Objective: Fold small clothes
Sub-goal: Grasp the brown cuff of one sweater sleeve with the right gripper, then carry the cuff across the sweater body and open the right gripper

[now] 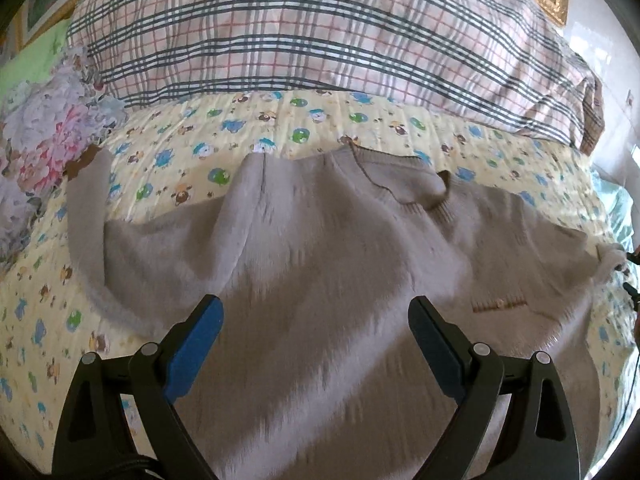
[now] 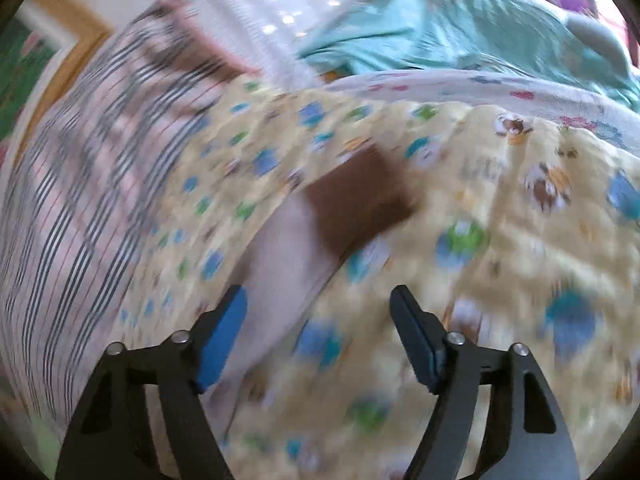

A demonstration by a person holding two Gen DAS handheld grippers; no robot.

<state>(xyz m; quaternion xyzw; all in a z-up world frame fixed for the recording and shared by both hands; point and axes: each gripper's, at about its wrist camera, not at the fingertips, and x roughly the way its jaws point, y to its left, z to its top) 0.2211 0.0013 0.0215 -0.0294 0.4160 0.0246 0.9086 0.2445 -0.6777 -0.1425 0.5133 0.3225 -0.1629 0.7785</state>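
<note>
Sweater: small beige knit, spread front-up on a yellow animal-print quilt; neckline at the far side, hem toward the camera.
Left sleeve: curves out to the left and ends in a brown cuff near a floral bundle.
Right sleeve: lies stretched across the quilt, brown cuff at its far end, seen blurred in the right wrist view.
Left gripper: hangs above the sweater body, fingers wide apart, nothing between them.
Right gripper: fingers apart and empty; the sleeve passes just by the left finger, and whether it touches is unclear through the blur.
Surroundings: plaid pillow along the far edge; teal fabric beyond the quilt on the right.
Stage, as a judgement: the fold has not begun; the sleeve looks like the next thing to take.
Risk: a closing pinch could catch the quilt along with the sleeve, since both are soft and lie flat together.
Risk: gripping mid-sleeve instead of near the cuff would likely let the end droop and fold crookedly.
Risk: the sweater's body already shows ripples; dragging the sleeve could bunch it further.
</note>
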